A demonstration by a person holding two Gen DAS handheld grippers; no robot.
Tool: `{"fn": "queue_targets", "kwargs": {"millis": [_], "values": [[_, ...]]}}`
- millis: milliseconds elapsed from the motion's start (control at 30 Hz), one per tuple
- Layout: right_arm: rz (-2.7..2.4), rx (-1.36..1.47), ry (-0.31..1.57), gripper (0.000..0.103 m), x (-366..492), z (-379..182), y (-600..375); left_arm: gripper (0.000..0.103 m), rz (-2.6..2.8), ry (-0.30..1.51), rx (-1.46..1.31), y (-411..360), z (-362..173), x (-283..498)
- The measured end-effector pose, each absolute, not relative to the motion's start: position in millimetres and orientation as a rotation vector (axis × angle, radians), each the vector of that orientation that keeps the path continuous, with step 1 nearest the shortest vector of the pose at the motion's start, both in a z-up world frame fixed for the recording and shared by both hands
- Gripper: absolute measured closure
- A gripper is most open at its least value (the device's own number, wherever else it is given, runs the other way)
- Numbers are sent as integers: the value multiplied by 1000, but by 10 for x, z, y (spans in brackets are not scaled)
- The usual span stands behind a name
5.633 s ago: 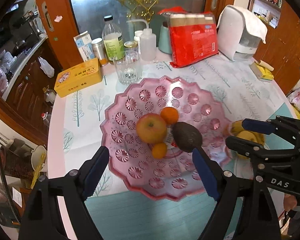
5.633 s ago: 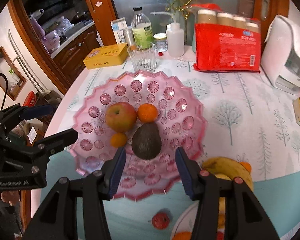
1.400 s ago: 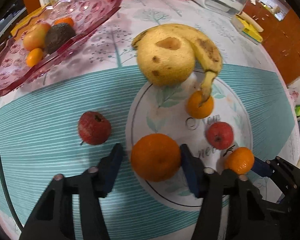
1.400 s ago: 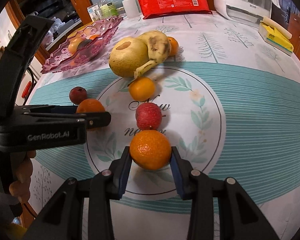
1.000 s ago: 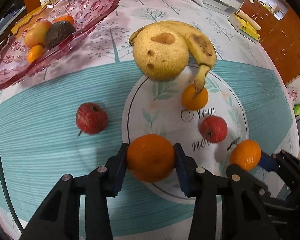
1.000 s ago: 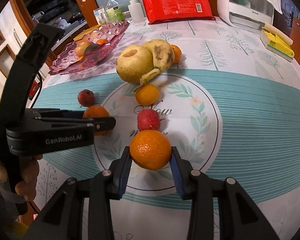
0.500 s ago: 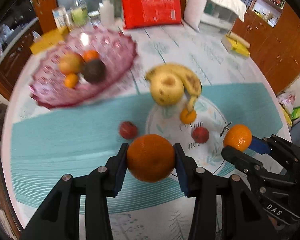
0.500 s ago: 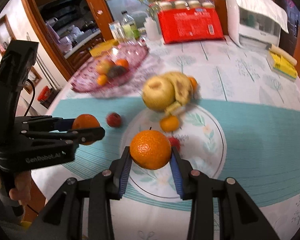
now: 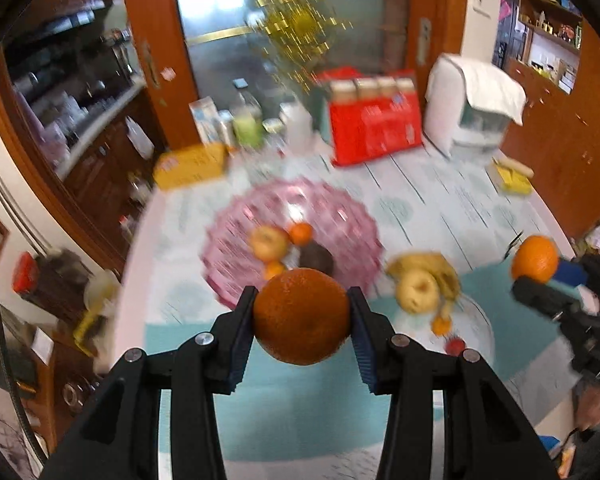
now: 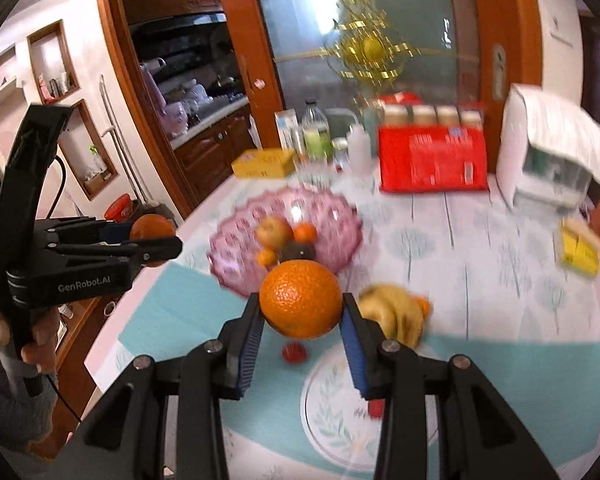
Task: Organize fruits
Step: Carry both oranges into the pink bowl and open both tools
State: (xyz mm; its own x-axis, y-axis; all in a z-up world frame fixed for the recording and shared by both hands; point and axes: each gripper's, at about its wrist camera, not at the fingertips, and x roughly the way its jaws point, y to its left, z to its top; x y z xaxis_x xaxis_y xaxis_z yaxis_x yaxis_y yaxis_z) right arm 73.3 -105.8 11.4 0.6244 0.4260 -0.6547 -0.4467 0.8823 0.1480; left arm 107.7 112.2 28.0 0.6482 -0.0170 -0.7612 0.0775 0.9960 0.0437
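- A large orange (image 9: 301, 317) sits clamped between the blue pads of the left gripper (image 9: 302, 322), held up in the air above the teal part of the tablecloth (image 9: 300, 408).
- A second orange (image 10: 301, 305) is pinched the same way in the right gripper (image 10: 302, 326), also clear of the table, over the near edge of the pink glass fruit dish (image 10: 336, 216).
- Both grippers tilt downward toward the table, side by side; each shows in the other's view with its orange at the fingertips.
- A hand (image 10: 36, 344) in a grey sleeve wraps the left gripper's handle at the lower left of the right wrist view.
- The left gripper's side reads "GenRobot.AI"; the right gripper's body shows letters at the frame edge, too cut off to read.
- The dish holds an apple (image 9: 269, 243), two small oranges and a dark avocado (image 9: 316, 258).
- A banana and yellow round fruit (image 9: 418, 290) lie beside the dish, near a round floral placemat (image 10: 332, 400).
- A red package (image 10: 432, 164) stands at the back; its print is blurred.
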Motion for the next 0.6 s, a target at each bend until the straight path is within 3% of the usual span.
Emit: {"fn": "queue_targets", "kwargs": {"millis": [333, 600], "values": [[466, -48, 594, 65, 1257, 949, -748, 60, -22, 770, 102, 1615, 820, 1486], [444, -36, 627, 65, 1733, 805, -360, 60, -73, 839, 67, 1738, 464, 1943]]}}
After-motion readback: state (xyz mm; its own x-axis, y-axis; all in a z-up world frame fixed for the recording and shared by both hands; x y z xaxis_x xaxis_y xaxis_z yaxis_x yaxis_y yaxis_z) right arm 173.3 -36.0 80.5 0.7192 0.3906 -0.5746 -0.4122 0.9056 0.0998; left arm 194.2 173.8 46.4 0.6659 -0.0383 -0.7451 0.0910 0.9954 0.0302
